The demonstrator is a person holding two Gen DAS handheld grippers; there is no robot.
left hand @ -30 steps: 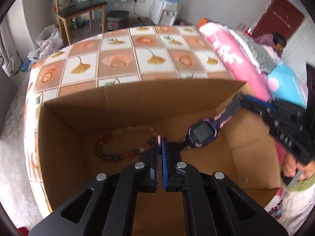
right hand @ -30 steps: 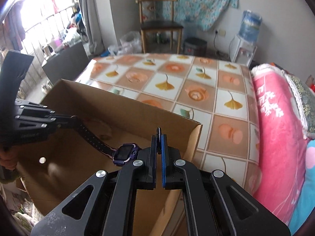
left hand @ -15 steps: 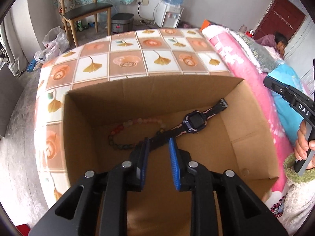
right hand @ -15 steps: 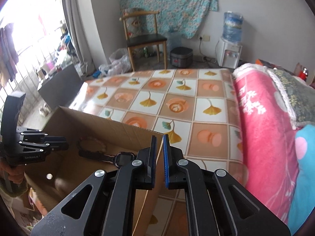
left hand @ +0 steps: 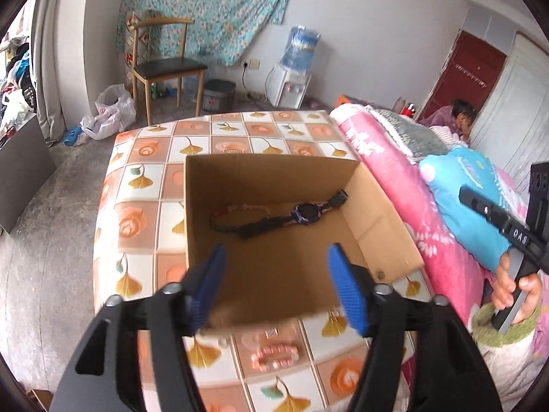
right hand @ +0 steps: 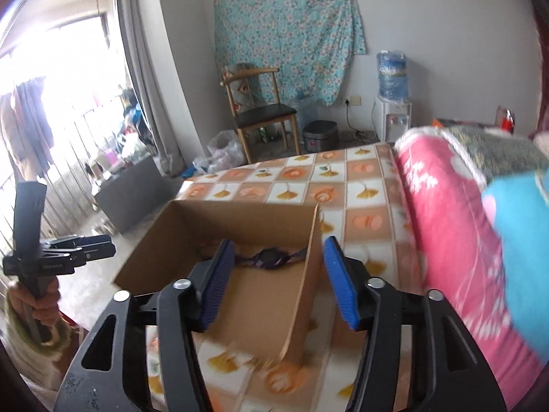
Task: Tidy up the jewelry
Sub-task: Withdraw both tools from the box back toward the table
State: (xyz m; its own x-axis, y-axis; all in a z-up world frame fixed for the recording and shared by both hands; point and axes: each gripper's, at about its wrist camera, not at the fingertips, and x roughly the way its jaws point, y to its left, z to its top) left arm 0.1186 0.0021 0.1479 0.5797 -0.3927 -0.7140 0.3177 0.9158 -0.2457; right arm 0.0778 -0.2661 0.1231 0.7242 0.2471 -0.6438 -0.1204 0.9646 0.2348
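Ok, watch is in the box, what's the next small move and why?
Probably bring the left gripper down toward the pink bead bracelet lying on the table in front of the box. The watch and a bead string already lie inside, and both grippers' jaws have just been opening, empty.

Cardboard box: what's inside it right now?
In the cardboard box: a dark watch and a beaded bracelet on the floor. The near wall hides the closest strip.
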